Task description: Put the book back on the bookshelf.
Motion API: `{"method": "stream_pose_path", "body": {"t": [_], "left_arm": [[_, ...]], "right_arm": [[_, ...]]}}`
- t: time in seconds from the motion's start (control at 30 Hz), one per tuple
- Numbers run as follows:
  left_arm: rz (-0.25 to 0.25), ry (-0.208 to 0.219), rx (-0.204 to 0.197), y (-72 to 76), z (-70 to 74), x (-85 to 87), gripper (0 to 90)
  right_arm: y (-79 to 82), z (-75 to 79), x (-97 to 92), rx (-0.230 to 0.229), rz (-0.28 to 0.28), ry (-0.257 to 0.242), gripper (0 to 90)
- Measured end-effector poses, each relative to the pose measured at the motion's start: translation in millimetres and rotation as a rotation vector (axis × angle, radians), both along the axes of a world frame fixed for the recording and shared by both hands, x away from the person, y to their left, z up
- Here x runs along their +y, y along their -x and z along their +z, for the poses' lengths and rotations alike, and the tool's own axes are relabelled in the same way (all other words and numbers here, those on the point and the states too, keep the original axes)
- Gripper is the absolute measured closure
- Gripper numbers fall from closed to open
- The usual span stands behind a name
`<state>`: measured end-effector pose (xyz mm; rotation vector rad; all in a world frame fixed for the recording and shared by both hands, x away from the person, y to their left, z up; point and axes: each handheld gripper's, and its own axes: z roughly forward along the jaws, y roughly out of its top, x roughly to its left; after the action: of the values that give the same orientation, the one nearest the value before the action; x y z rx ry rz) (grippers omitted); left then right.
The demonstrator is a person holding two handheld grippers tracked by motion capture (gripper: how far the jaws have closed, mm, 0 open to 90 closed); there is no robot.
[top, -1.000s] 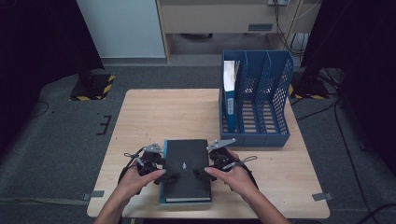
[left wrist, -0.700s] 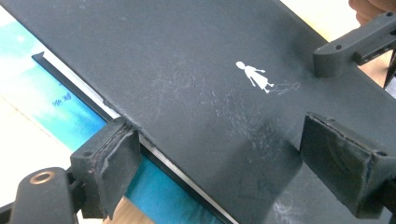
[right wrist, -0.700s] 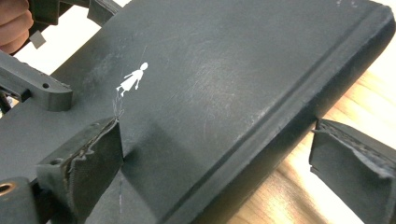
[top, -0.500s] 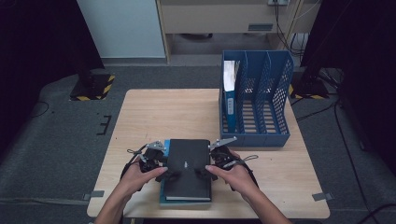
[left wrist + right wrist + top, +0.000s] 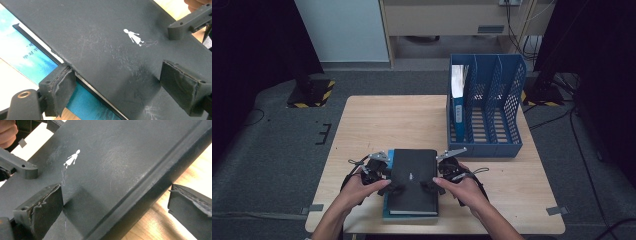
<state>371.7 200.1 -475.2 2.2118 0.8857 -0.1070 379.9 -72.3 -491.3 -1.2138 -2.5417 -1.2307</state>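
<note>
A black book (image 5: 414,180) lies on a teal book (image 5: 390,157) near the table's front edge. My left gripper (image 5: 394,189) comes in from the book's left side. In the left gripper view one pad (image 5: 58,87) presses against the black book's (image 5: 100,37) page edge above the teal book (image 5: 30,57), and the other rests on the cover, so it is shut on the book. My right gripper (image 5: 428,186) straddles the spine (image 5: 150,185). Its jaws have just been opening: one pad (image 5: 42,210) sits over the cover, and the other (image 5: 190,207) stands clear of the spine above the wood.
A blue file rack (image 5: 484,115) stands at the table's back right, with a blue folder (image 5: 457,100) and white papers in its leftmost slot. Bare wooden table (image 5: 387,125) stretches behind the books. Cables trail from both grippers beside the person's hands.
</note>
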Motion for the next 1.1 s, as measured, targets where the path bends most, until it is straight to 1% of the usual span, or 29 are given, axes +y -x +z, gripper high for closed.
{"method": "stream_pose_path", "body": {"t": [0.03,0.07,0.2,0.27,0.5,0.63,0.67,0.7,0.73,0.8,0.93,1.1], "left_arm": [[0.0,0.0,0.0,0.0,0.0,0.0,12.8],[0.0,0.0,0.002,-0.3,-0.1,0.1,12.8],[0.002,0.001,0.003,-0.4,-0.2,-0.1,12.8],[0.004,-0.001,0.003,-0.3,-0.1,-0.5,12.7],[0.002,-0.003,0.005,-0.6,0.0,-0.6,12.6],[0.002,0.001,0.002,-0.3,-0.3,-0.2,12.6],[0.001,0.001,0.002,-0.2,-0.4,0.0,12.6],[0.001,0.001,0.002,-0.2,-0.4,0.0,12.6],[0.001,0.009,0.002,-0.4,-1.0,0.1,12.6],[0.001,0.005,0.002,-0.4,-0.7,-0.2,12.6],[0.004,0.001,0.002,-0.1,-0.5,-0.5,12.2],[0.005,0.008,0.003,-0.4,-1.4,-0.5,11.8]], "right_arm": [[0.0,0.0,0.0,0.0,0.0,0.0,0.3],[-1.4,-1.0,-0.4,0.022,-0.001,-0.01,0.1],[-3.0,-1.9,0.0,0.038,-0.008,-0.015,0.1],[-2.8,-1.9,0.7,0.041,-0.016,-0.016,0.0],[-3.9,-3.2,-0.2,0.041,-0.013,-0.023,0.0],[-3.8,-4.7,-1.5,0.054,-0.016,-0.04,0.3],[-2.7,-6.9,-2.7,0.065,-0.023,-0.057,0.2],[-2.7,-6.9,-2.7,0.065,-0.023,-0.057,0.2],[-0.4,-9.4,-4.2,0.076,-0.02,-0.08,0.2],[-1.1,-11.0,-5.1,0.088,-0.017,-0.091,0.1],[-2.4,-11.7,-4.9,0.095,-0.015,-0.094,0.0],[-4.1,-13.2,-5.3,0.105,-0.018,-0.104,0.0]]}}
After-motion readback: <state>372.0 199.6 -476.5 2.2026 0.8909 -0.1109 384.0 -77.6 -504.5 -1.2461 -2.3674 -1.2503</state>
